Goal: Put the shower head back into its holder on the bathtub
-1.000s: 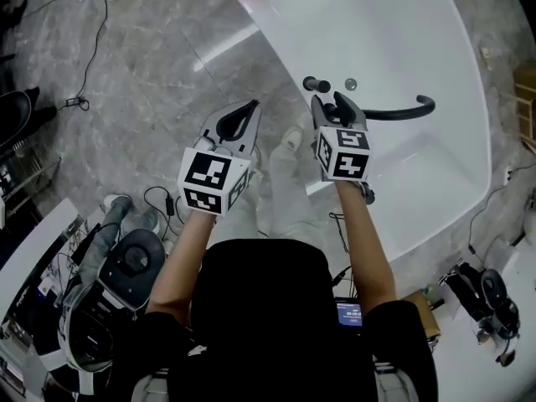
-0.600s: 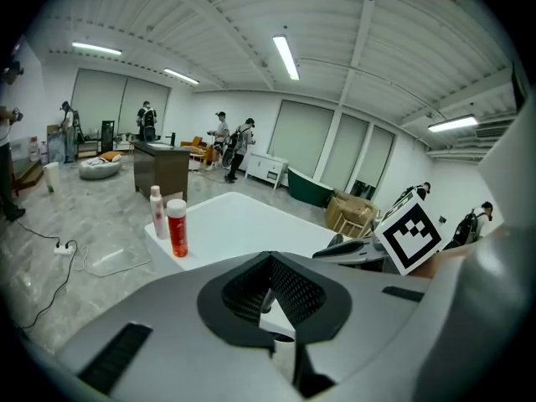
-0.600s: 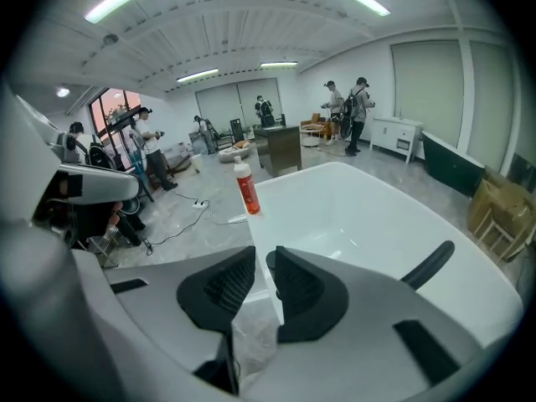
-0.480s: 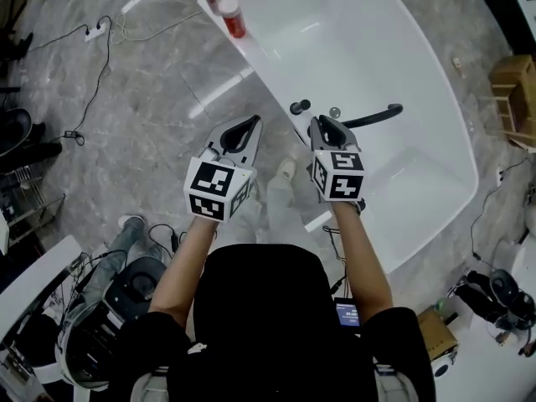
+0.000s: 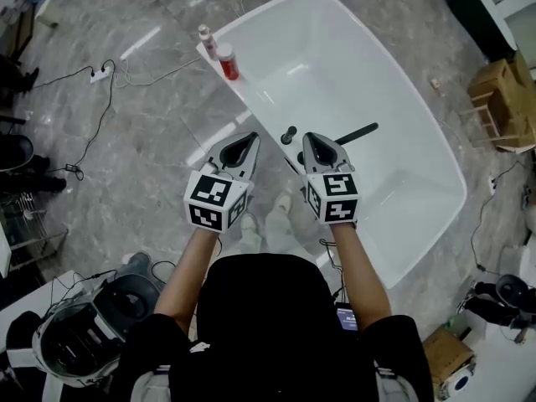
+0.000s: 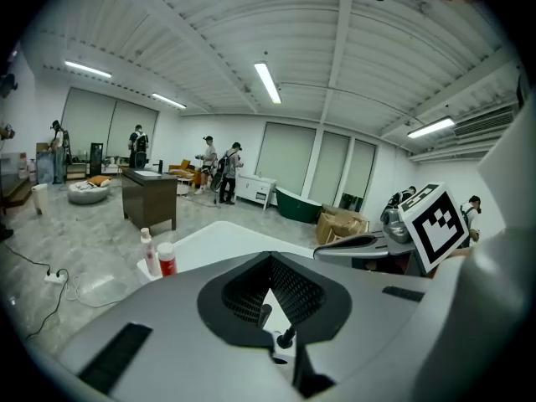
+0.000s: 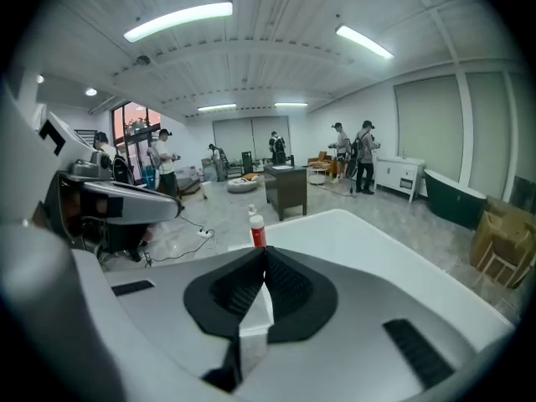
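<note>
Standing at upper left: a pale bottle and a red bottle on the bathtub rim.
Left gripper: centre-left of the head view, jaws together, nothing between them.
Knob: black, on the near rim, between the two grippers' tips.
Right gripper: centre, jaws have just been closing and meet on nothing.
Shower head: black, just right of the right gripper's tips, reaching over the basin, apart from both grippers. Whether it sits fully in its holder I cannot tell.
Risk: if only half seated, it may tip out into the basin. A careless pass by the right gripper could also knock it.
Writing: only square black-and-white markers on the cubes. Bottle labels are too small to read.
</note>
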`<state>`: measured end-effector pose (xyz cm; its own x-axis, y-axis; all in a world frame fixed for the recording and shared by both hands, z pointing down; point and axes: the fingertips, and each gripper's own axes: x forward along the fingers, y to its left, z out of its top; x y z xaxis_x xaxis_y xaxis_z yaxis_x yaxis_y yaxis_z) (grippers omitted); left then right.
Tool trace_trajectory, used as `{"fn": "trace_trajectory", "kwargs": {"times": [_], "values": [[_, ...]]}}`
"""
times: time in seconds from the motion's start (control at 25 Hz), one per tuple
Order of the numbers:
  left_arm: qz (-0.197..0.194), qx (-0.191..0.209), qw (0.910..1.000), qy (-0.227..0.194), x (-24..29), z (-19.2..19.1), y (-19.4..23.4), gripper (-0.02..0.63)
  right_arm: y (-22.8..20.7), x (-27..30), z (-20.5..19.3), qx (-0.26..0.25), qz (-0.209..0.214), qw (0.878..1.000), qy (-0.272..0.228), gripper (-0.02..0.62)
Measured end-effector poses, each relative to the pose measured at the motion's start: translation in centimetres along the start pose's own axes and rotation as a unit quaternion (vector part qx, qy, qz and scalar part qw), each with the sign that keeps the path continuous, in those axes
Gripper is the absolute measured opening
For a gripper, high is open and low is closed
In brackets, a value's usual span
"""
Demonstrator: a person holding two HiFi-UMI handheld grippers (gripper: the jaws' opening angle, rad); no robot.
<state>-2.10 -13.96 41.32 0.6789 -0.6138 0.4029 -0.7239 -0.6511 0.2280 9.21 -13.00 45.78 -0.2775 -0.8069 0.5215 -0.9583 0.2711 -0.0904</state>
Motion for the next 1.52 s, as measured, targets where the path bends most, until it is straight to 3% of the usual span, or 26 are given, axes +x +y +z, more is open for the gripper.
{"fn": "trace_trajectory", "kwargs": {"times": [0.6,0.96,1.52], "values": [[-0.005,0.049,0.9940,-0.097,-6.8,9.1,-4.6,0.014,1.8,-9.0,11.0,-0.038,0.008,0.991,-0.126,0.023],[-0.005,0.079,0.9858,-0.148,-10.1,13.9,-3.9,0.014,3.6,-11.5,16.5,-0.049,0.003,0.981,-0.186,0.023],[0.004,0.101,0.9790,-0.177,-12.7,17.4,-4.2,0.014,4.7,-14.5,19.6,-0.049,0.002,0.971,-0.234,0.023]]}}
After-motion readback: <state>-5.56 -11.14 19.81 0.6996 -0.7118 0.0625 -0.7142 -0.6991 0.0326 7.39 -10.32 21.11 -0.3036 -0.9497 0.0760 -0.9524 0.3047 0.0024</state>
